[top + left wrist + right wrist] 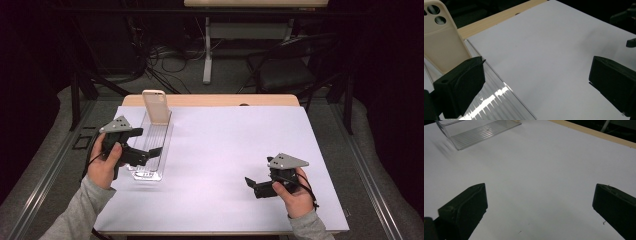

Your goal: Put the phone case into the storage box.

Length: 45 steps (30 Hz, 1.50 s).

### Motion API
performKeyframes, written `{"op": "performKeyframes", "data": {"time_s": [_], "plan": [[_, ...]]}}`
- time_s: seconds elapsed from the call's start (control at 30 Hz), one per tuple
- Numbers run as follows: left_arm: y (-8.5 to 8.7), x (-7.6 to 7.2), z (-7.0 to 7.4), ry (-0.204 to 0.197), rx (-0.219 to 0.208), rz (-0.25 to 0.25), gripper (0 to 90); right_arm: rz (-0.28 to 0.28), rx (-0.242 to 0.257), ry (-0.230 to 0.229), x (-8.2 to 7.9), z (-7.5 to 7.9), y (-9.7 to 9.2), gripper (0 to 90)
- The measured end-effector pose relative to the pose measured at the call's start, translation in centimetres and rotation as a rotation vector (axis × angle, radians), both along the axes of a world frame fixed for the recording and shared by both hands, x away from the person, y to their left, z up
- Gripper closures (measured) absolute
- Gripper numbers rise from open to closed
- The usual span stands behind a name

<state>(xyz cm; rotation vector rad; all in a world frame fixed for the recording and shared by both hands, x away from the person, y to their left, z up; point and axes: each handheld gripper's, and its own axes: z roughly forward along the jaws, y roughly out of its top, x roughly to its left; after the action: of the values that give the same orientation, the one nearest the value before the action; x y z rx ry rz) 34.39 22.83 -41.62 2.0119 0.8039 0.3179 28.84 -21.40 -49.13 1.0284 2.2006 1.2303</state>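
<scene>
Hovering wide open by the clear rack (150, 150), the left gripper (150, 155) can steady it so the phone case (155, 106) stands.

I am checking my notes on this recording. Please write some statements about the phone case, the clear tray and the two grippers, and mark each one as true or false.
1. The cream phone case stands upright at the far end of the clear ribbed tray. True.
2. The left gripper is shut on the phone case. False: its jaws stand wide apart, with one jaw over the tray.
3. The right gripper is open above bare white paper. True.
4. The tray lies on the right side of the table, beside the right gripper. False: it lies on the left side, by the left gripper.
5. The phone case is black. False: it is cream, with round camera holes.
</scene>
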Motion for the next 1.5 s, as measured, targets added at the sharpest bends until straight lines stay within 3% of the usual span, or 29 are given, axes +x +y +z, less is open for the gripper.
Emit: {"op": "performKeyframes", "data": {"time_s": [0.13,0.67,0.73,0.87,1.27,1.5], "plan": [[0.0,-0.7,-0.5,0.001,-0.018,-0.009,0.5,0.004,-0.004,0.006,-0.2,0.1,-0.1,0.0],[0.9,-2.7,-2.7,-0.002,-0.01,0.006,0.5,0.007,-0.023,0.008,-1.2,-0.1,-0.1,0.0],[1.1,-2.9,-3.1,-0.001,-0.027,0.006,0.5,0.004,-0.025,0.007,-1.4,-0.2,-0.2,0.0],[1.3,-3.1,-4.0,0.008,-0.024,0.011,0.5,0.0,-0.028,0.012,-1.6,-0.3,-0.4,0.0],[2.1,-3.9,-5.6,-0.002,-0.079,0.023,0.8,-0.034,-0.019,0.024,-1.8,-1.3,-1.4,0.0],[2.8,-4.0,-6.5,-0.003,-0.079,0.046,0.9,-0.051,-0.019,0.027,-1.8,-1.7,-1.9,0.0]]}}
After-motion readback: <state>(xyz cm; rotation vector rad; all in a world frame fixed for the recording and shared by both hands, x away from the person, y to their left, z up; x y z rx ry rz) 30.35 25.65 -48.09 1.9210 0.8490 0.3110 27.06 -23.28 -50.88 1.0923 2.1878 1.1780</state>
